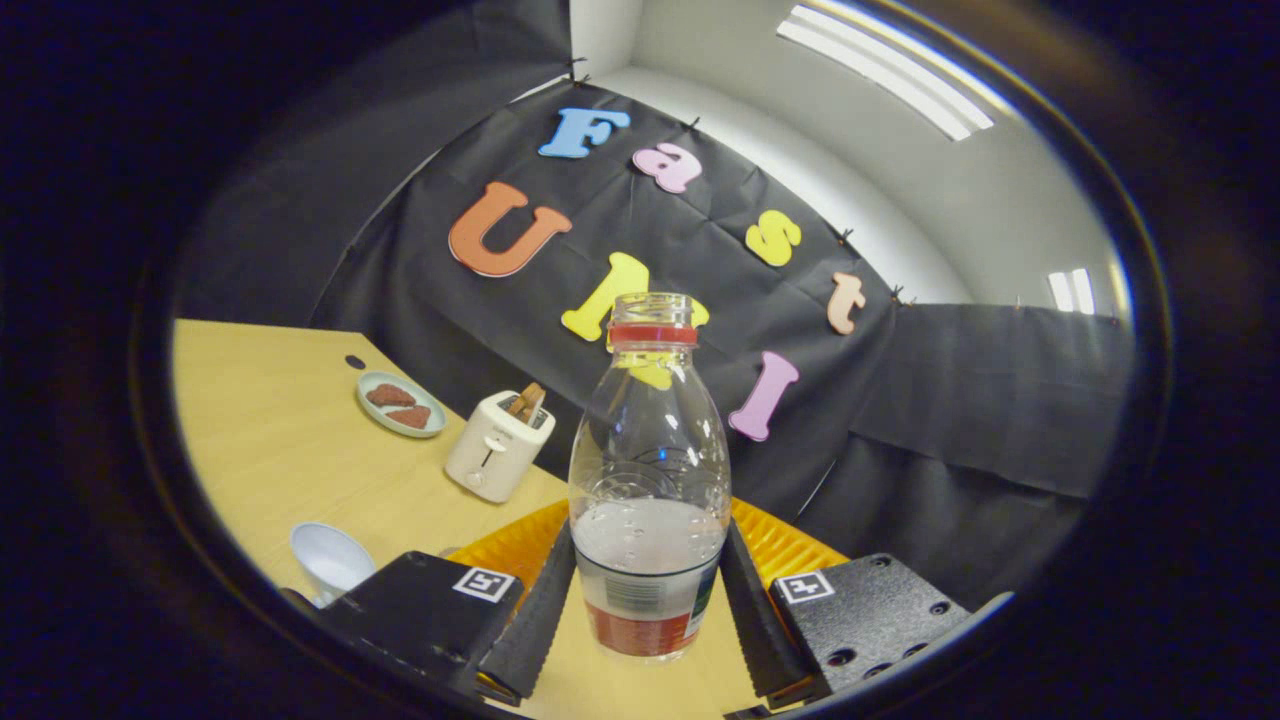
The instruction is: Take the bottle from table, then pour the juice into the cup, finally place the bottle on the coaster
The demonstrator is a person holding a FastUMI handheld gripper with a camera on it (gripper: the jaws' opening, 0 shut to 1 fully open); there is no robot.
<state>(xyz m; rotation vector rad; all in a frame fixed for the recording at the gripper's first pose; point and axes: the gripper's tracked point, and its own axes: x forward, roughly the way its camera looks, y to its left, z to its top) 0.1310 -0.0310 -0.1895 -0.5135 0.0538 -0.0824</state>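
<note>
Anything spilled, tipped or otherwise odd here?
No spill visible. The bottle has no cap and sits between the claw fingers, which press its sides. The whole scene looks tilted, so the table slants. Toaster looks normal.

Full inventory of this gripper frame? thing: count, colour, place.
clear plastic bottle: 1, transparent with red neck ring and red-banded label, uncapped, pale liquid in its lower part, between the claw's fingers
yellow-orange ribbed mat: 1, behind the bottle's base
white cup: 1, beside the left finger block
white toaster: 1, brown toast in its slots, beyond the cup
pale green plate: 1, two reddish-brown pieces on it, beyond the toaster
light wooden table: 1, under everything
black cloth wall: 1, behind the table
claw: 1, fingers pressed to both bottle sides
</note>
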